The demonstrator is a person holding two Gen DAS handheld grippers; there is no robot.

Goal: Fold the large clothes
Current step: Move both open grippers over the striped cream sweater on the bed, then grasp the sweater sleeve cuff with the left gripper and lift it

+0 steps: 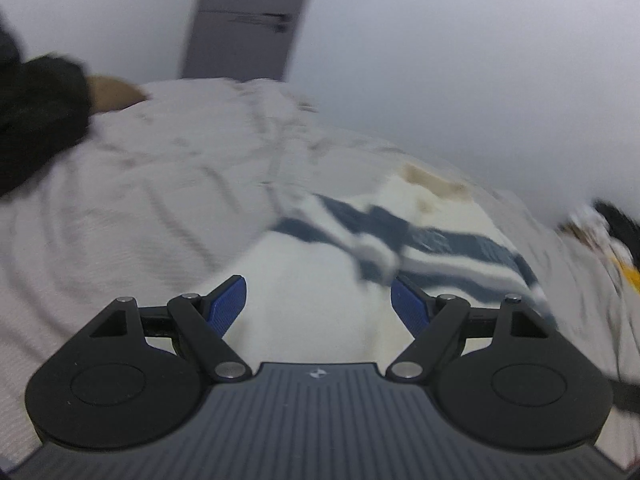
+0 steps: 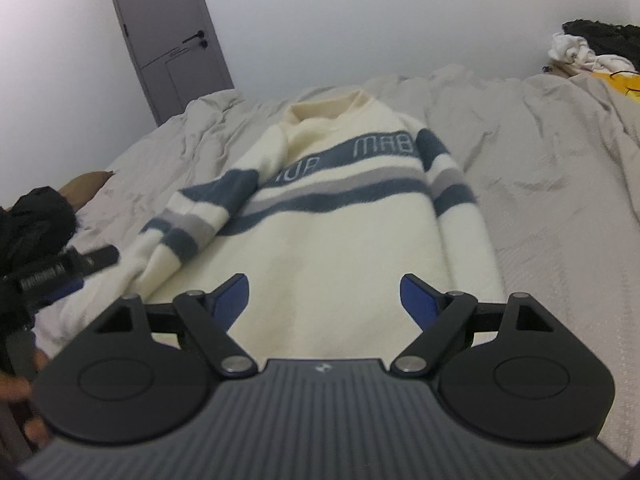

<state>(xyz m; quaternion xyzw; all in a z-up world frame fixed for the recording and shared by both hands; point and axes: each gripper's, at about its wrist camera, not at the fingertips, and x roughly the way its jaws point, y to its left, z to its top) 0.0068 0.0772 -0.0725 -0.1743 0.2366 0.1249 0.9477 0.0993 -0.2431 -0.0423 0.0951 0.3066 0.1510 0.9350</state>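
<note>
A cream sweater (image 2: pixel 332 248) with blue and grey chest stripes lies flat, front up, on a bed with a grey cover (image 2: pixel 560 200). Its left sleeve (image 2: pixel 188 216) angles down toward the bed's left side; its right sleeve (image 2: pixel 460 208) lies along the body. My right gripper (image 2: pixel 324 292) is open and empty above the sweater's hem. My left gripper (image 1: pixel 318 300) is open and empty over the cream fabric (image 1: pixel 312 280); this view is blurred, with the striped part (image 1: pixel 400 240) just ahead. The left gripper also shows in the right wrist view (image 2: pixel 60 268), beside the left sleeve's cuff.
A grey door (image 2: pixel 168 44) stands at the far left wall. A pile of clothes (image 2: pixel 592 48) sits at the bed's far right corner. A dark garment (image 2: pixel 32 220) and a brown pillow (image 2: pixel 84 188) lie at the left edge.
</note>
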